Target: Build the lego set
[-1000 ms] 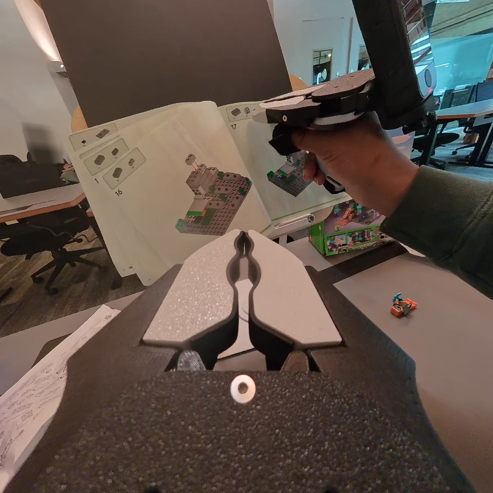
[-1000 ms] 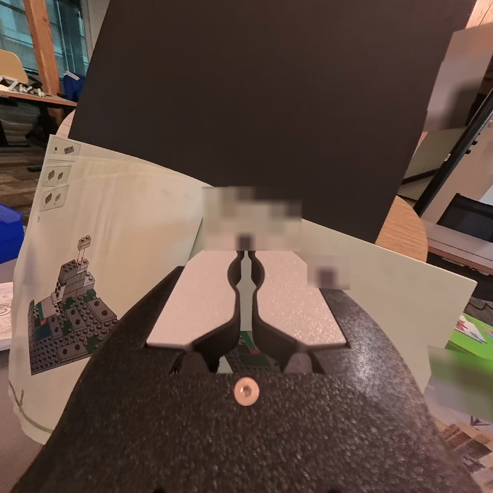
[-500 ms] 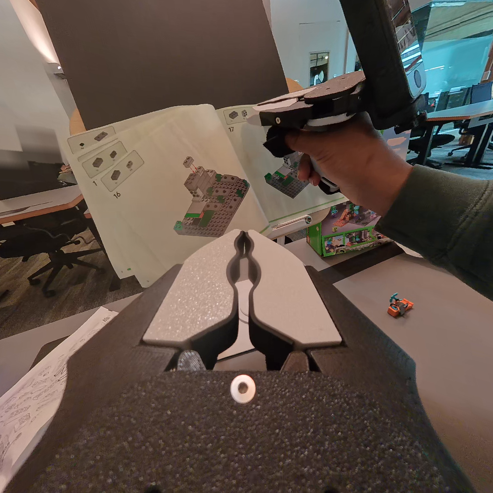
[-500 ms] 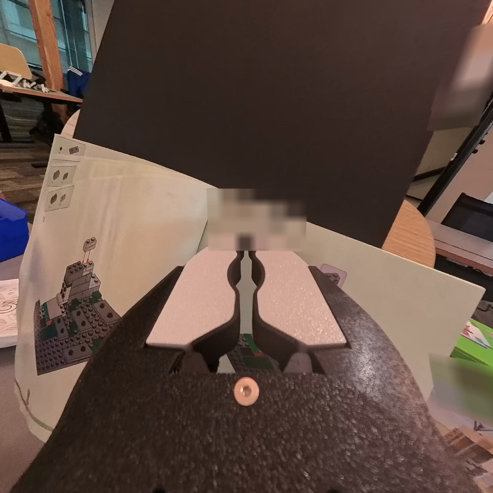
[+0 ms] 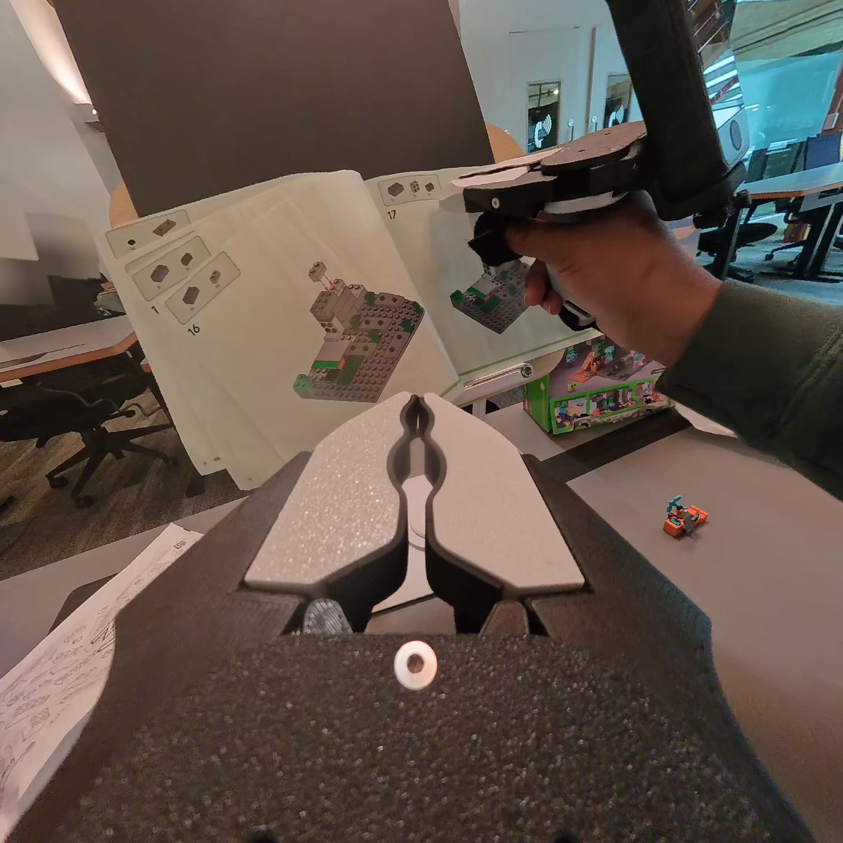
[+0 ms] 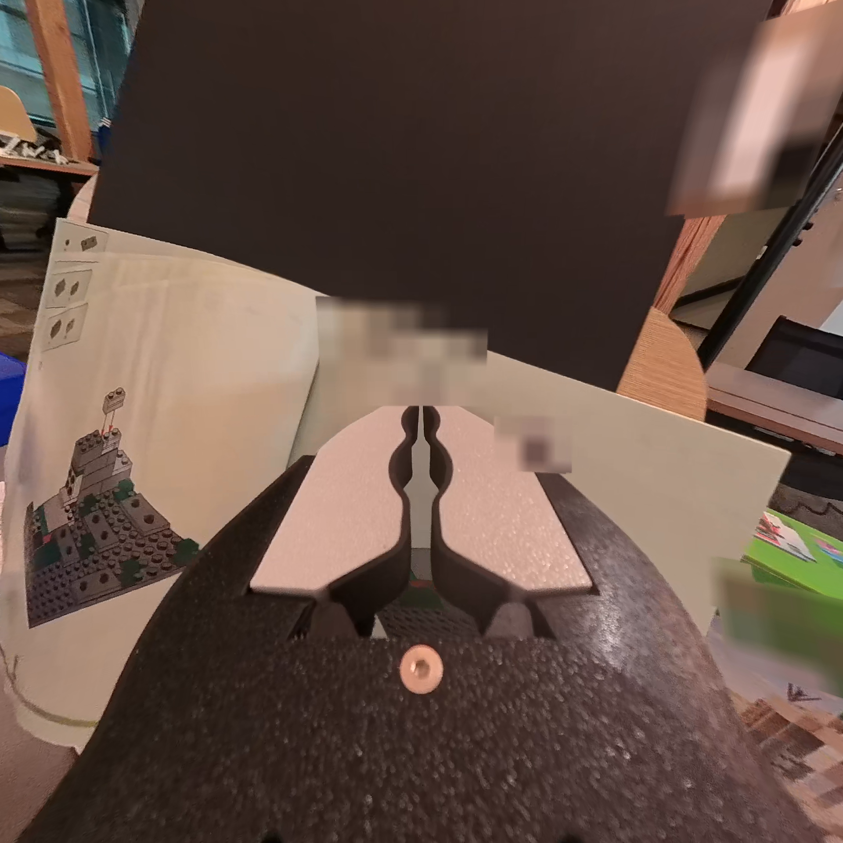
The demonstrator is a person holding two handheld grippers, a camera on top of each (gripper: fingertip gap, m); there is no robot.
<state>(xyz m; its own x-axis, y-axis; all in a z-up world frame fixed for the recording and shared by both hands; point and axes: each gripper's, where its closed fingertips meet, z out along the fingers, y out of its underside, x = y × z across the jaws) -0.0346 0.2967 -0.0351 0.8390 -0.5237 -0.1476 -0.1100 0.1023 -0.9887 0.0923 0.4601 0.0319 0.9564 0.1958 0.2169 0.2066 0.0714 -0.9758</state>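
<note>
An open instruction booklet [image 5: 283, 319] stands against a black board [image 5: 273, 91], showing building steps with a grey and green model. My left gripper [image 5: 418, 402] is shut and empty, held low in front of the booklet. My right gripper [image 5: 461, 181], held by a hand [image 5: 616, 283], is up at the top of the booklet's right page. In the right wrist view the right gripper [image 6: 420, 410] is shut and empty, pointing at the booklet [image 6: 182, 410] near its spine. A small orange and teal lego piece [image 5: 683, 521] lies on the grey table [image 5: 752, 593].
A green lego box [image 5: 593, 401] lies behind the table edge at the right; it also shows in the right wrist view [image 6: 798, 561]. A printed white sheet [image 5: 50, 684] lies at the lower left. An office chair [image 5: 82, 419] and desks stand beyond. My right fingertips sit around 20 centimetres from my left ones.
The right gripper has drifted slightly nearer to the booklet. Both grippers stay shut. The booklet and the lego piece have not moved.
</note>
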